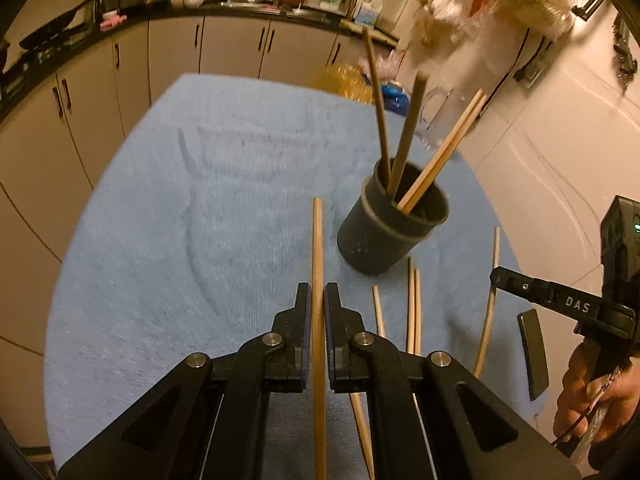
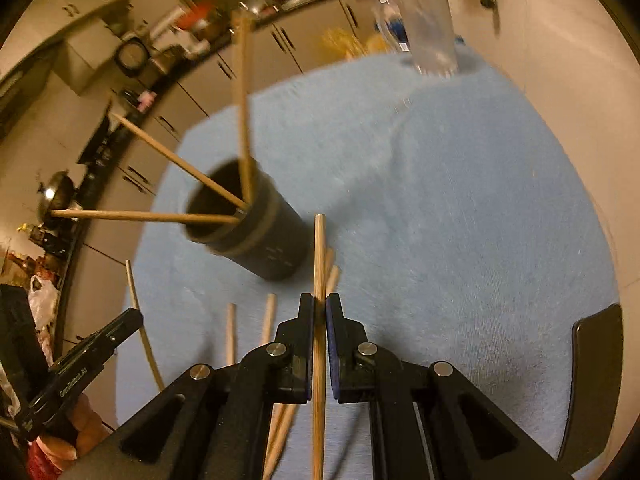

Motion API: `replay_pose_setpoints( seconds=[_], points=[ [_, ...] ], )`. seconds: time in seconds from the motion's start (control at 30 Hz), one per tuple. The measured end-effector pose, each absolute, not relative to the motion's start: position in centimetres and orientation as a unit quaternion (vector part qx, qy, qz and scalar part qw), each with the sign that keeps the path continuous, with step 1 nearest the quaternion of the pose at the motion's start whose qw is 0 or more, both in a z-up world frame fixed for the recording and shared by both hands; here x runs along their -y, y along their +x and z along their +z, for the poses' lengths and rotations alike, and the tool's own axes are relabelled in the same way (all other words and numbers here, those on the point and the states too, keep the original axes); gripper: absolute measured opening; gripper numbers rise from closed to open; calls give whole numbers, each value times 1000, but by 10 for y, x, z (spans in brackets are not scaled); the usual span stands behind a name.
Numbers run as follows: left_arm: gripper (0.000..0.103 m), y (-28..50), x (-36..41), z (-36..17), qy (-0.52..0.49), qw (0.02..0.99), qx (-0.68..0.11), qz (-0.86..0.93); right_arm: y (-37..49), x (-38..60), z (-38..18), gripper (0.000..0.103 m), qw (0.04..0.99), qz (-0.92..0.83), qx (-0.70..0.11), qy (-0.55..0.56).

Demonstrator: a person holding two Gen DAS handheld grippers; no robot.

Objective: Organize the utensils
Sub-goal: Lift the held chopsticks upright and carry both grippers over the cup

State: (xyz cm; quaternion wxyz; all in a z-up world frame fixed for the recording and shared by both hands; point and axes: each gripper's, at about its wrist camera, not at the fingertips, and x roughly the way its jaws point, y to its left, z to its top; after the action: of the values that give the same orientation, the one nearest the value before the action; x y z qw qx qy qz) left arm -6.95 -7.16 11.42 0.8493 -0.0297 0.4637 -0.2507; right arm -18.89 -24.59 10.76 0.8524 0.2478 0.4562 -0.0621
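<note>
A dark cylindrical holder (image 1: 388, 224) stands on the blue towel (image 1: 180, 208) with several chopsticks leaning in it. My left gripper (image 1: 317, 300) is shut on a wooden chopstick (image 1: 317, 240) that points forward, just left of the holder. Several loose chopsticks (image 1: 414, 308) lie on the towel in front of the holder. In the right wrist view the holder (image 2: 256, 224) is ahead and to the left. My right gripper (image 2: 319, 308) is shut on a wooden chopstick (image 2: 319, 256), tip beside the holder's base. More loose chopsticks (image 2: 268, 320) lie below it.
A clear glass jug (image 2: 430, 32) stands at the towel's far edge near the wall. Kitchen cabinets (image 1: 232, 44) and a cluttered counter run behind the table. A black flat object (image 2: 596, 376) lies at the towel's right edge. The right gripper's body (image 1: 560, 300) shows at the left view's right side.
</note>
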Motion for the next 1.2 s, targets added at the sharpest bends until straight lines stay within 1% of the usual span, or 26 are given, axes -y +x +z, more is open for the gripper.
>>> replay_pose_setpoints(
  seconds=[0.17, 0.3, 0.73, 1.2],
  points=[
    [6, -80, 69, 132, -18, 861, -439, -257, -190, 222, 135, 6, 877, -64, -420, 225],
    [6, -81, 67, 142, -9, 865, -427, -262, -195, 216, 146, 6, 883, -66, -409, 219],
    [6, -97, 46, 161, 1, 877, -403, -263, -204, 198, 163, 6, 897, -70, -384, 207],
    [6, -105, 41, 171, 7, 883, -386, -267, -210, 193, 173, 6, 902, -75, -371, 208]
  ],
)
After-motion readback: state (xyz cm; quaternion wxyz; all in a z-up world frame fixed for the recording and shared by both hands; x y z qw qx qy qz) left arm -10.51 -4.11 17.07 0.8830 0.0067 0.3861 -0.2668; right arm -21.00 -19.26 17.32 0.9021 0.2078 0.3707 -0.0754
